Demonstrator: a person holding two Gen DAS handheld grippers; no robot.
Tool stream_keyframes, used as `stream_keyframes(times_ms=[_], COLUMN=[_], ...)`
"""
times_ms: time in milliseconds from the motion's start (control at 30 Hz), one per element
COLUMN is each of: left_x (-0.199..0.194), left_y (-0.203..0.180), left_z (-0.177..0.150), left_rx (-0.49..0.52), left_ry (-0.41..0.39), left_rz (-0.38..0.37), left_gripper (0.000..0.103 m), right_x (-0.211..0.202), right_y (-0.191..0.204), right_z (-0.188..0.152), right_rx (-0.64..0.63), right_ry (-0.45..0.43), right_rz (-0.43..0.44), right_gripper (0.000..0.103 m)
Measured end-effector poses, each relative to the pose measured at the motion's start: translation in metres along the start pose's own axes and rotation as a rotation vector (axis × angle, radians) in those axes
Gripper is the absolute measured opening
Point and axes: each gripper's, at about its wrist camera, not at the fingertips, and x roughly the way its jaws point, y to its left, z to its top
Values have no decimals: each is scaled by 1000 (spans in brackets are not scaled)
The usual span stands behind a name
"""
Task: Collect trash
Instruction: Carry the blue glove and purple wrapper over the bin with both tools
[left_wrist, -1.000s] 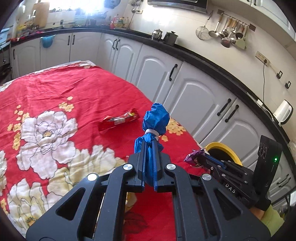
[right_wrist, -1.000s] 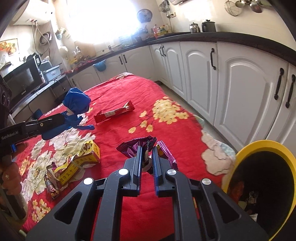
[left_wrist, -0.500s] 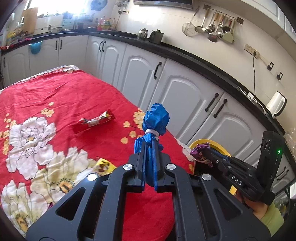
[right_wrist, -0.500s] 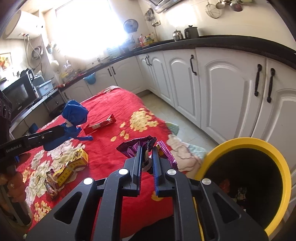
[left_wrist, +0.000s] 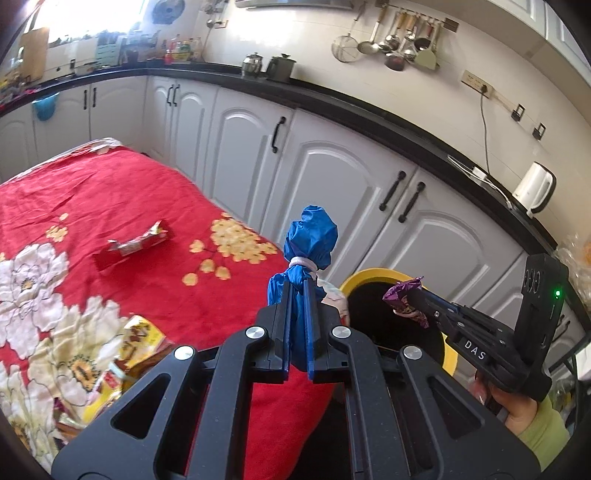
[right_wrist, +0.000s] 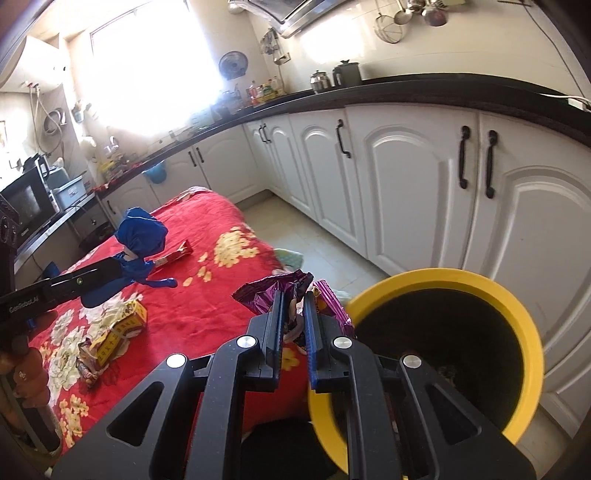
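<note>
My left gripper (left_wrist: 298, 295) is shut on a blue tied bag (left_wrist: 309, 243), which sticks up above the table's right edge; the same blue bag (right_wrist: 140, 236) shows at the left in the right wrist view. My right gripper (right_wrist: 293, 306) is shut on a crumpled purple wrapper (right_wrist: 273, 291), held at the left rim of the yellow-rimmed bin (right_wrist: 524, 332). From the left wrist view the purple wrapper (left_wrist: 402, 291) hangs over the bin (left_wrist: 365, 275). A red wrapper (left_wrist: 133, 245) and a yellow packet (left_wrist: 138, 341) lie on the red floral tablecloth (left_wrist: 92, 199).
White cabinets (left_wrist: 332, 173) under a black counter (left_wrist: 369, 110) run close behind the table and bin. A white kettle (left_wrist: 533, 188) stands on the counter. A hand (left_wrist: 517, 410) in a green sleeve holds the right gripper. Tiled floor (right_wrist: 325, 247) lies between table and cabinets.
Both grippers have swung right, off the table toward the bin, each still gripping its item. The bin now fills more of both views, and the purple wrapper has reached its rim.
</note>
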Motion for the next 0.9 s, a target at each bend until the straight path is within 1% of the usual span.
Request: stream_keyframes(times_ms=[633, 900], left_x=[31, 46], left_y=[-81, -103], left_z=[-7, -17], left_rx=[129, 169], left_ry=[37, 65], left_rz=[-81, -99], left_gripper=[2, 2], right_x=[-41, -48], right_y=[-60, -84], right_z=[-6, -13], right_rx=[51, 75], right_ry=[-39, -37], right_rz=[-93, -123], right_gripper=[10, 10])
